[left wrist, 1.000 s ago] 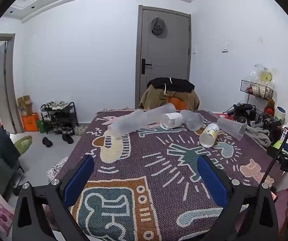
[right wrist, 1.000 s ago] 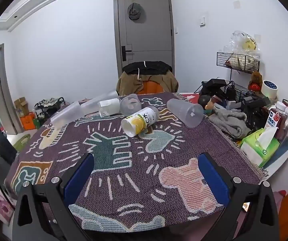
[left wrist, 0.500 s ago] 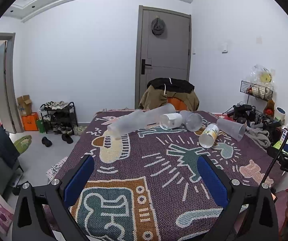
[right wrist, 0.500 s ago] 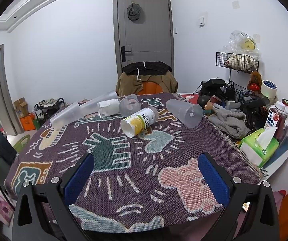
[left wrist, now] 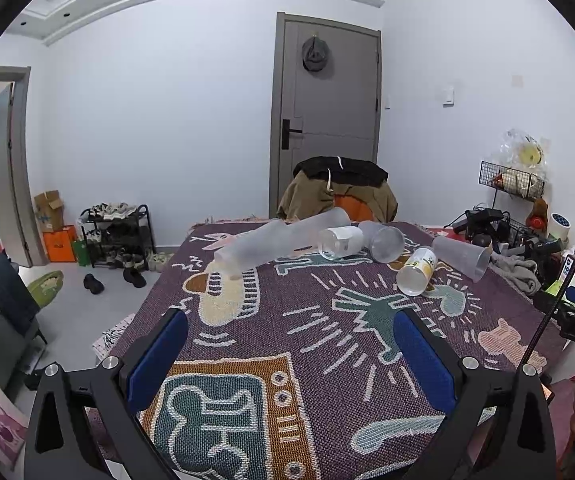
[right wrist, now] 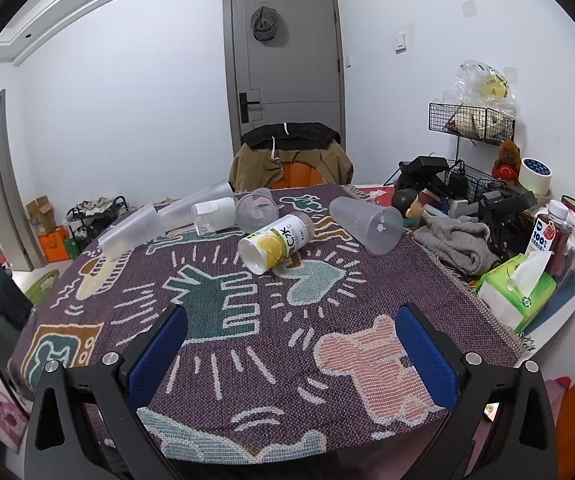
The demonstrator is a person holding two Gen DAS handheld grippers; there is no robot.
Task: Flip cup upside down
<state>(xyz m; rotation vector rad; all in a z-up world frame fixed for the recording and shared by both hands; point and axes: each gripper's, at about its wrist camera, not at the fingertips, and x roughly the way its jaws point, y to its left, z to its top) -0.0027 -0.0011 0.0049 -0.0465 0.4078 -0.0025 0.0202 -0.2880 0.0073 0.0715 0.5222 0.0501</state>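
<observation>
Several plastic cups lie on their sides at the far half of the patterned table cloth. A white cup with a lemon label lies nearest the middle; it also shows in the left wrist view. A frosted cup lies to its right, also in the left wrist view. A long stack of frosted cups lies at the far left, with a small clear cup and another frosted cup beside it. My left gripper and my right gripper are both open and empty, above the near part of the cloth.
A chair draped with jackets stands behind the table. Clutter lines the right edge: a grey cloth, a green tissue pack, a juice bottle, black gear and wire baskets. A shoe rack stands on the floor at left.
Both views have shifted very slightly. The cups lie as before and both grippers stay open.
</observation>
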